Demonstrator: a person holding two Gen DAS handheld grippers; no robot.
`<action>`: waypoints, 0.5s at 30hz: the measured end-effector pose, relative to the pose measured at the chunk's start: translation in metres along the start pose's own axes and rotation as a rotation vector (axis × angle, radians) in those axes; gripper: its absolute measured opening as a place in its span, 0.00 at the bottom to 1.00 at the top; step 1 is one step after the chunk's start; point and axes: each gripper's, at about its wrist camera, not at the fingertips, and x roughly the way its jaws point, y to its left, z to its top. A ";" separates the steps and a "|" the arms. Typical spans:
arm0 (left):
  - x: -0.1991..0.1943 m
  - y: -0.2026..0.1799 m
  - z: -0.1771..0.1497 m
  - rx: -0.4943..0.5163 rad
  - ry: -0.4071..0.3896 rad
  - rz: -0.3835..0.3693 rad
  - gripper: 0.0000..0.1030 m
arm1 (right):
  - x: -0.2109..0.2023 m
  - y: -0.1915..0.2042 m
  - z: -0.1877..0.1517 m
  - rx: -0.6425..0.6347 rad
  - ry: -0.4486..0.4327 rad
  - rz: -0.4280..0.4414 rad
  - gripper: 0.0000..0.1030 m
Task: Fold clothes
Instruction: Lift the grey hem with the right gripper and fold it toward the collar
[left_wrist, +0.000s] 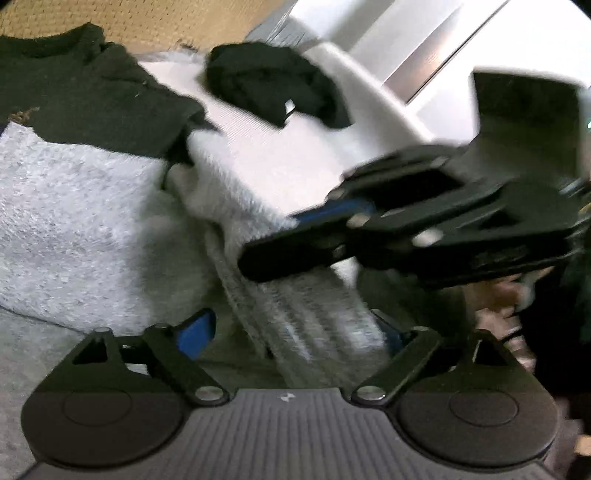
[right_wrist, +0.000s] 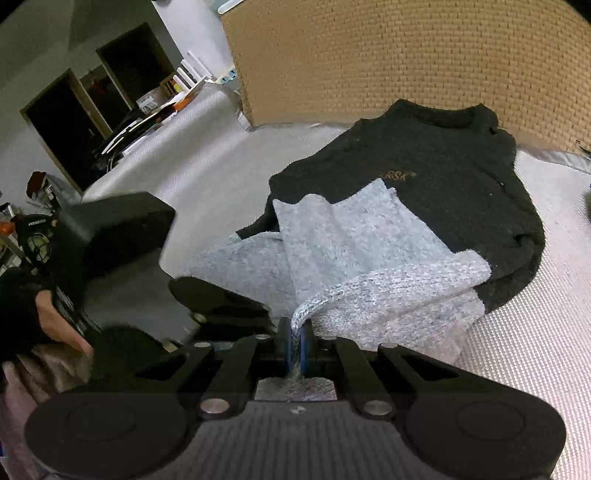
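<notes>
right gripper (right_wrist: 295, 345) clamped on grey sweater (right_wrist: 369, 258) hem | left gripper (left_wrist: 295, 332) part open, ribbed edge between, unpinched | risk: hem slipping, fold collapsing

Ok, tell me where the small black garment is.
Left wrist view, upper centre: the small black garment lies bunched on the white cloth surface, right of the sweater, beyond the right hand-held gripper.
</notes>
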 end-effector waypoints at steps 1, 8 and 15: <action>0.003 -0.001 0.000 -0.001 0.012 -0.005 0.56 | 0.001 0.001 0.001 -0.005 0.000 0.001 0.05; -0.016 -0.004 0.003 -0.001 0.013 0.023 0.22 | 0.005 0.010 0.008 -0.030 -0.015 0.031 0.05; -0.062 -0.003 -0.002 0.035 -0.013 0.102 0.20 | 0.021 0.035 0.033 -0.081 -0.043 0.106 0.05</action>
